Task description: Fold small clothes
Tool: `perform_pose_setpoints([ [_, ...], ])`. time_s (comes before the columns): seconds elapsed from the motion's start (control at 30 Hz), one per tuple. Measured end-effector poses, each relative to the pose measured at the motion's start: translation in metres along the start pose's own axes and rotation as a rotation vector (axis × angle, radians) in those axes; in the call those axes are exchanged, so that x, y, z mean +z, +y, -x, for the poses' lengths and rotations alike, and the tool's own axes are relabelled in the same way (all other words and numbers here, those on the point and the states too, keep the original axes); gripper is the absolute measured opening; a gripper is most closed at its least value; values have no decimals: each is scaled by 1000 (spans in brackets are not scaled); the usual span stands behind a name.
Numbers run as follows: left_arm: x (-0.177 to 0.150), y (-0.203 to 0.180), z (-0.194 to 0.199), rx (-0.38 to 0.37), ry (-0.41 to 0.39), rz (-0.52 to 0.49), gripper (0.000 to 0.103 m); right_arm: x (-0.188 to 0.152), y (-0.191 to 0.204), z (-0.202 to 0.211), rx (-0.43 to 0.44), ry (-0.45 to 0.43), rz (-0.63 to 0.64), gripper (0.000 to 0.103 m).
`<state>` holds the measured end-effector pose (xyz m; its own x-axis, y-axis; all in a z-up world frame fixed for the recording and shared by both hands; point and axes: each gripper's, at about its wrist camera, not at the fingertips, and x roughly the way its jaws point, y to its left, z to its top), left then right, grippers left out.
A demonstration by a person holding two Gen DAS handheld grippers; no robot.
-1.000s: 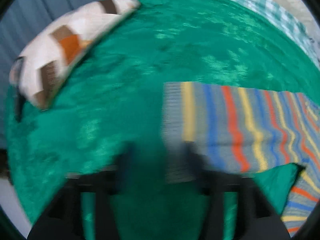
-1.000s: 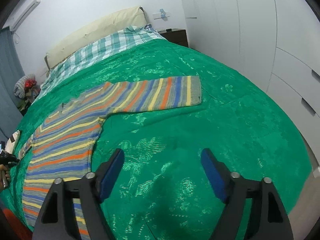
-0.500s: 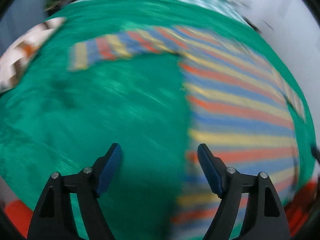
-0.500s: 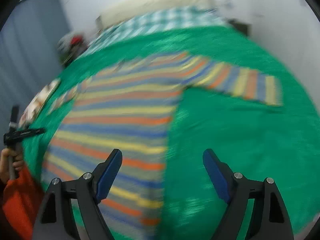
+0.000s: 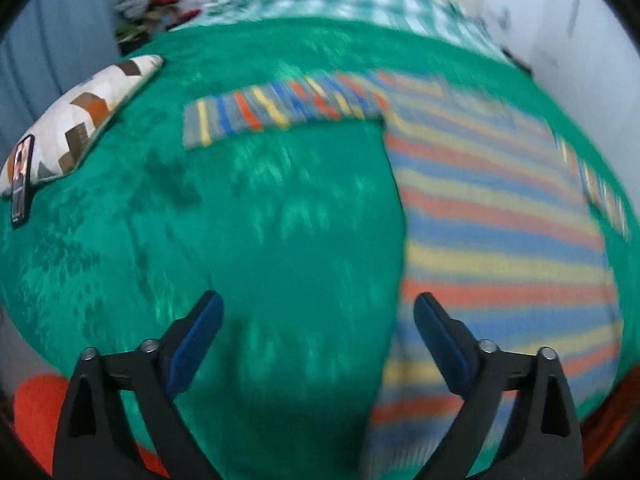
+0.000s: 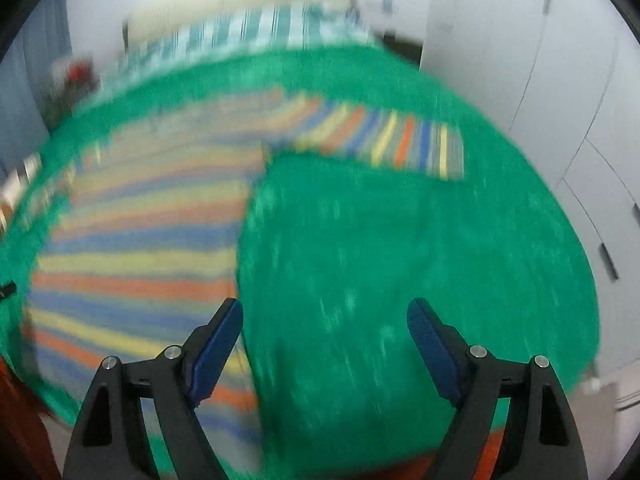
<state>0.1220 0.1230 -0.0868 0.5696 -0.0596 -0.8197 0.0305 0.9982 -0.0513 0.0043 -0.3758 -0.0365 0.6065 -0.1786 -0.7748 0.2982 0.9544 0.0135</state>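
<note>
The sweater (image 5: 500, 216) carries blue, yellow, orange and grey stripes; the bedspread (image 5: 280, 240) is patterned green; the pillow (image 5: 76, 120) shows white with brown and orange blocks.

Soft, even indoor light, no glare, both views smeared by motion blur, striped sweater (image 5: 496, 216) and green bedspread (image 6: 400, 264) streaked, gripper fingers (image 6: 216, 344) sharp by contrast, faint shadow below them, fisheye bending and dark vignette at edges.
</note>
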Motion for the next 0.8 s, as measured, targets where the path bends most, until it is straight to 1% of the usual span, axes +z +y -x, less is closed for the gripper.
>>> perform_pose_setpoints([
  [0.03,12,5,-7,11,-24,17,97,6,-4,-1,16,-48,-21,86],
  [0.07,19,8,-18,24,-30,26,98,14,-6,-5,15,-88,-42,88],
  [0.1,26,14,-29,40,-30,34,97,20,-14,-15,-8,-108,-80,90],
  [0.13,30,20,-39,57,-24,42,97,23,-18,-22,-17,-104,-102,91],
  [0.17,30,24,-51,70,-8,50,97,25,-26,-33,-22,-89,-129,90],
  [0.2,24,27,-61,80,18,52,97,23,-36,-50,-30,-53,-158,91],
  [0.23,15,31,-72,93,50,49,99,19,-39,-61,-37,-23,-167,91],
  [0.27,7,31,-74,89,50,45,103,12,-44,-75,-42,29,-180,91],
  [0.3,-4,33,-75,76,-2,39,103,2,-51,-94,-42,110,-207,93],
  [0.33,-10,33,-72,77,-52,38,103,-5,-56,-102,-31,126,-220,94],
  [0.37,-12,31,-72,92,-64,40,103,-6,-54,-100,-31,89,-205,99],
  [0.43,-11,27,-72,115,-55,50,103,-5,-45,-104,-54,98,-163,102],
  [0.5,-13,27,-70,123,-48,70,103,-7,-42,-108,-66,91,-153,103],
  [0.63,-13,26,-68,120,-16,77,103,-9,-44,-108,-65,90,-159,103],
  [0.73,-13,25,-69,125,2,63,103,-7,-44,-110,-78,86,-149,103],
  [0.77,-12,24,-70,132,5,56,103,-11,-39,-100,-81,85,-146,103],
  [0.8,-12,24,-70,137,4,53,103,-11,-39,-100,-85,85,-145,103],
])
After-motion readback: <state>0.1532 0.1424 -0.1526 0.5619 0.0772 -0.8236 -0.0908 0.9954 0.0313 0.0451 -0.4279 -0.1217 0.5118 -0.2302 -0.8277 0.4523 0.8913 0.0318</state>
